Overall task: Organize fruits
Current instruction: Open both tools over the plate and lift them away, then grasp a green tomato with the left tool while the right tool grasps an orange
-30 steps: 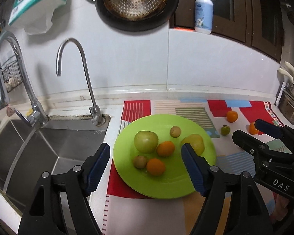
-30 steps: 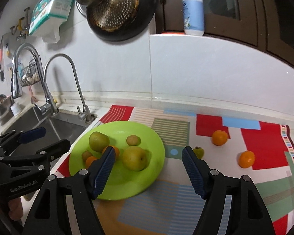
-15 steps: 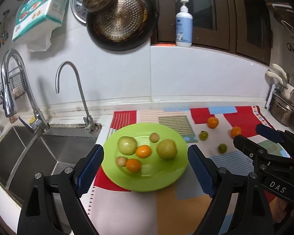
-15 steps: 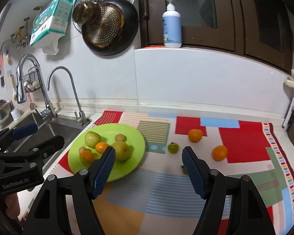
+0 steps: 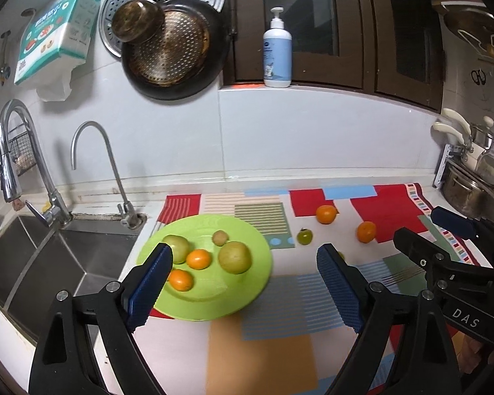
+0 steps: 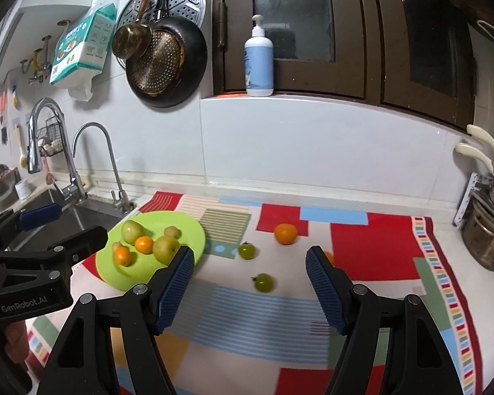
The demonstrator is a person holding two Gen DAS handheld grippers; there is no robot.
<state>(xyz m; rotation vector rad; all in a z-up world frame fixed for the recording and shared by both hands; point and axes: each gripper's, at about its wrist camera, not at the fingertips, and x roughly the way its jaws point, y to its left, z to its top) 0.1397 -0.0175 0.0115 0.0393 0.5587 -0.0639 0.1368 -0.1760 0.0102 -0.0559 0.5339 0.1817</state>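
Fruit sits split, six pieces on the green plate [image 5: 247, 299] and four loose on the mat [image 6: 372, 256], while left gripper [image 5: 243, 283] and right gripper [image 6: 248, 283] both hover wide and empty, so best straddle the near green tomato [image 6: 263, 282] squarely before squeezing.

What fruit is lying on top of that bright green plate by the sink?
On the green plate lie two large green fruits, two oranges and two small brownish fruits. The right gripper's finger covers the plate's near edge.
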